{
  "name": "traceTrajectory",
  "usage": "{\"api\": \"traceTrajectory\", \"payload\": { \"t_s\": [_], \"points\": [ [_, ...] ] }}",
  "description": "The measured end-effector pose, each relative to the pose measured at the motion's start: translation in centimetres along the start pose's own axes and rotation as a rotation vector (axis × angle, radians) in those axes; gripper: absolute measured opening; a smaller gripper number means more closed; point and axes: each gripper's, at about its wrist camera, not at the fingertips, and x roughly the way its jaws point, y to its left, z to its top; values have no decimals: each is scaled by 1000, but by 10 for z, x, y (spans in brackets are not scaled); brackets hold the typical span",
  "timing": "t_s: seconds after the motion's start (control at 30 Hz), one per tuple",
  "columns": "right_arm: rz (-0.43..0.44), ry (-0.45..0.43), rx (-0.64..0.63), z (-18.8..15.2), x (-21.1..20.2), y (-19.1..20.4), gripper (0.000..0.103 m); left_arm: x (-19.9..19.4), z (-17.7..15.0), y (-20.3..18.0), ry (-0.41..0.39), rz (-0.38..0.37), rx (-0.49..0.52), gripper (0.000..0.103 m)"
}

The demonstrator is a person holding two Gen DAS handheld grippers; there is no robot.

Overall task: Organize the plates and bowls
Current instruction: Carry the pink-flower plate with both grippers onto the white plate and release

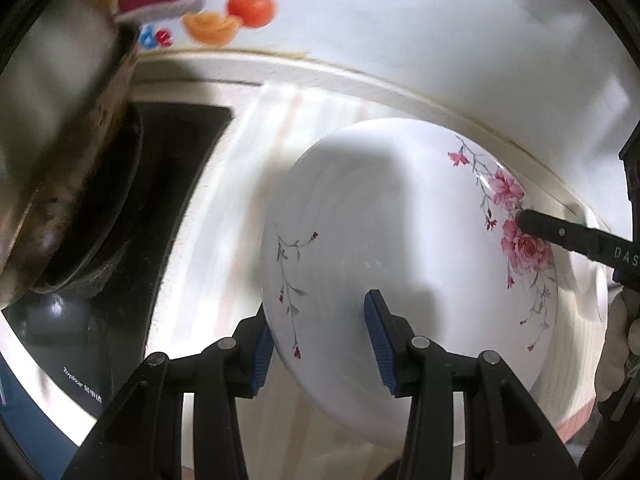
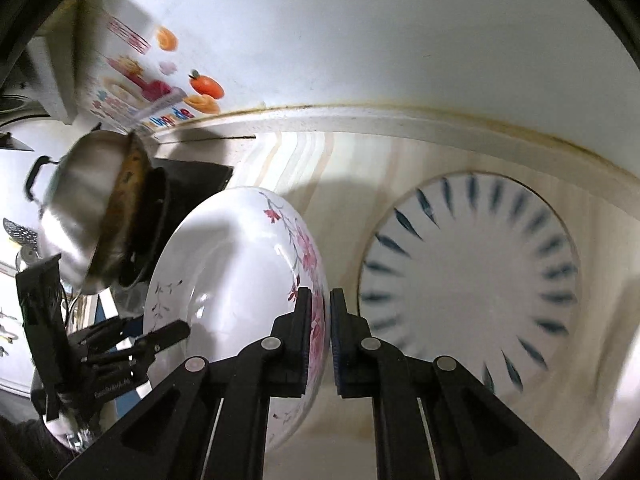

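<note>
Both grippers are on the same floral plate (image 1: 400,248), a white one with pink flowers and thin grey twigs. It's tilted up off the pale wood-look counter (image 1: 224,216), not lying flat.

The left gripper (image 1: 320,344) has the plate's near rim between its blue-padded fingers (image 1: 382,344): one pad sits on the inner face and the other is tucked behind the rim. The jaws are spread fairly wide, and I honestly can't tell whether they're clamping the plate or just sitting loosely around it.

The right gripper (image 2: 320,340) is on the opposite rim, right by the big pink flowers. Its two fingers are nearly together with only the thin edge of the plate in the gap, so it's pinching the rim. In the left wrist view you can see one black finger of it lying across the flowers.

Just right of the floral plate, a second plate with blue dashes (image 2: 472,280) lies flat on the counter near the wall (image 2: 400,40). Off to the left there's a steel pot (image 2: 84,204) on a black stove (image 2: 188,188).
</note>
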Motion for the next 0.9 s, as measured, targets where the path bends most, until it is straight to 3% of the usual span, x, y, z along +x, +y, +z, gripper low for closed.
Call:
{"api": "traceTrajectory", "payload": {
  "t_s": [0.13, 0.43, 0.63, 0.9],
  "points": [
    [0, -33, 32, -35, -40, -12, 10, -20, -15, -30, -9, -20, 68, 40],
    [-31, -83, 164, -132, -96, -51, 10, -20, -54, -81, 37, -55, 201, 40],
    [-40, -77, 247, -192, -104, -75, 10, -4, -82, -104, 100, -51, 269, 40],
    [-46, -15, 307, -237, -87, -96, 10, 24, -105, -115, 176, -4, 309, 41]
  ]
}}
